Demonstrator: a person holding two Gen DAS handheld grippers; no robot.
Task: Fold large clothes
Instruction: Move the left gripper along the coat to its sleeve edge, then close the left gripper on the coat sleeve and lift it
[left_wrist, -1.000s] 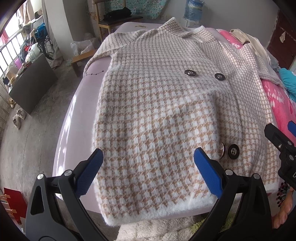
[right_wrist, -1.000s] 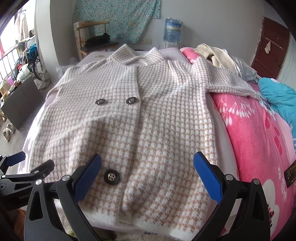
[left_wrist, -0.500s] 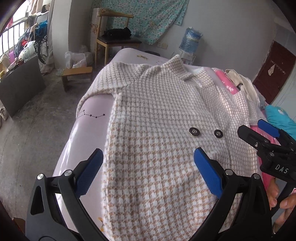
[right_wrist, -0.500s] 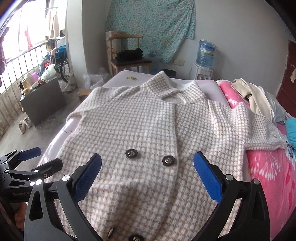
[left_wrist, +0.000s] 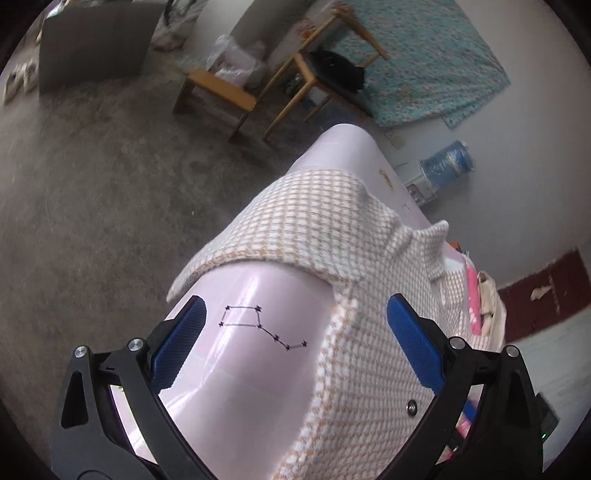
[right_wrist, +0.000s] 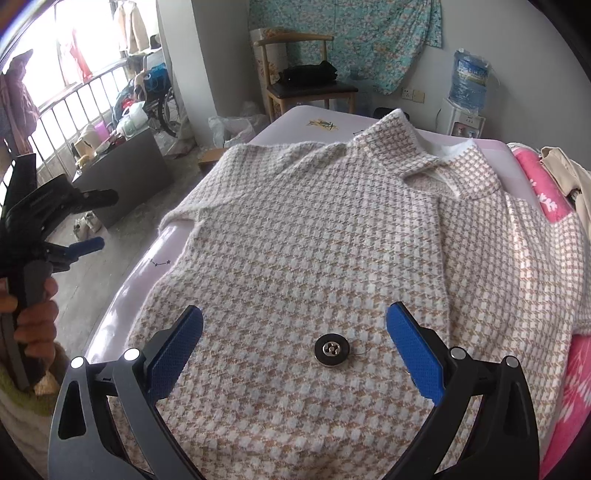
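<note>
A large beige-and-white houndstooth coat (right_wrist: 332, 236) lies spread front-up on a pale pink bed sheet (right_wrist: 110, 325), collar far from me. It also shows in the left wrist view (left_wrist: 317, 221), where its left sleeve hangs over the bed edge. My left gripper (left_wrist: 295, 347) is open and empty above the coat's left side edge and the bare pink sheet (left_wrist: 251, 369). My right gripper (right_wrist: 295, 350) is open and empty above the coat's chest, with a metal button (right_wrist: 332, 349) between its fingers. The left gripper also appears in the right wrist view (right_wrist: 55, 229), held at the left.
A wooden chair (right_wrist: 306, 85) with black cloth and a low stool (left_wrist: 218, 96) stand beyond the bed's far end. A water dispenser (right_wrist: 469, 92) stands by the wall. A pink floral blanket (right_wrist: 546, 192) and other clothes lie at the right. Grey floor (left_wrist: 92, 206) lies left.
Both grippers moved up the coat towards the collar. The left gripper swung out to the coat's left edge and sleeve. The right gripper came closer over the upper buttons.
</note>
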